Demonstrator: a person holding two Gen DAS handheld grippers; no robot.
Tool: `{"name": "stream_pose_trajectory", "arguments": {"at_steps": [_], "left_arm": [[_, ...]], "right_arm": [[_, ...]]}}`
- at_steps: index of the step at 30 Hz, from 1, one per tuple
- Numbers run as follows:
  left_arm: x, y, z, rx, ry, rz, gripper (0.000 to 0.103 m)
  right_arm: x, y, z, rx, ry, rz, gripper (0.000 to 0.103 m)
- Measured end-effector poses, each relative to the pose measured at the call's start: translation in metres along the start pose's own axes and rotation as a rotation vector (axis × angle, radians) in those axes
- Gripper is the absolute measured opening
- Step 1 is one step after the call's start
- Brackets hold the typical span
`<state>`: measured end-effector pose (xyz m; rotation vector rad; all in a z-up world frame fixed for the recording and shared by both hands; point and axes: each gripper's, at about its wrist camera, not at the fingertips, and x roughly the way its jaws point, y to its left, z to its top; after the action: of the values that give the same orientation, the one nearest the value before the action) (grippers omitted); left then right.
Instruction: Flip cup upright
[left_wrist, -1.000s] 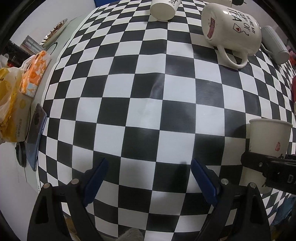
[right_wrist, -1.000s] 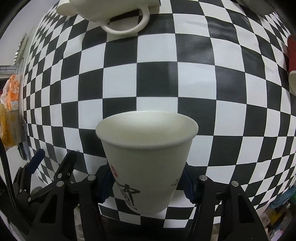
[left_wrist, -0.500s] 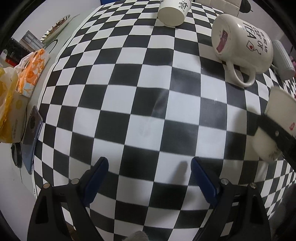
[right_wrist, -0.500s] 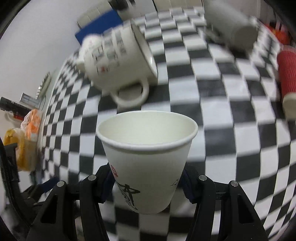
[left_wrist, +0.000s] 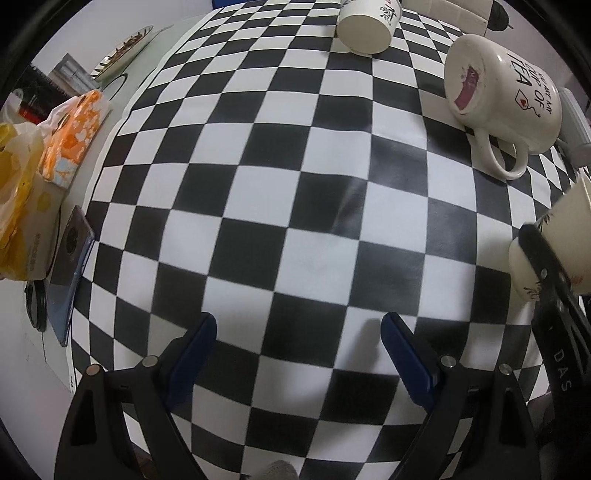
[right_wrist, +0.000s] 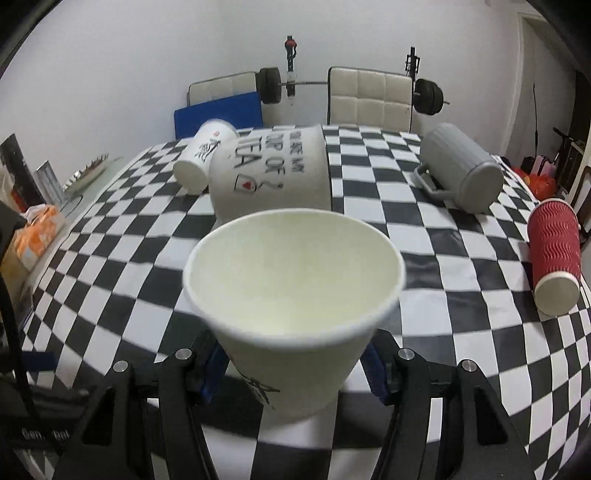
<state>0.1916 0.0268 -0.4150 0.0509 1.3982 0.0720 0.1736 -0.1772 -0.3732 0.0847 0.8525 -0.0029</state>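
Observation:
My right gripper (right_wrist: 293, 369) is shut on a white paper cup (right_wrist: 295, 288), gripping its lower body. The cup's open mouth faces the camera and tilts up and away, held above the checkered tablecloth (right_wrist: 461, 350). In the left wrist view the same cup (left_wrist: 554, 236) shows at the right edge, tilted, with the right gripper's black finger across it. My left gripper (left_wrist: 299, 347) is open and empty, low over the cloth near its front edge.
A white "cup of tea" mug (right_wrist: 273, 173) lies on its side behind the held cup. Another paper cup (right_wrist: 203, 158), a grey mug (right_wrist: 461, 173) and a red ribbed cup (right_wrist: 554, 251) also lie on their sides. Bags and a phone (left_wrist: 70, 273) sit left of the cloth.
My right gripper has rotated with the paper cup, swinging its view from the tabletop up to the room. The cup has risen and tilted in the left wrist view. The left gripper stays open.

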Motion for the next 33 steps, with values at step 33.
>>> {"name": "stream_pose_trajectory", "arguments": {"at_steps": [33], "left_arm": [[-0.216,-0.023,-0.087,0.109,-0.299,-0.062,0.101]], "right_arm": [[-0.232,-0.037,0.009,0.119,0.227,-0.151,0.09]]}}
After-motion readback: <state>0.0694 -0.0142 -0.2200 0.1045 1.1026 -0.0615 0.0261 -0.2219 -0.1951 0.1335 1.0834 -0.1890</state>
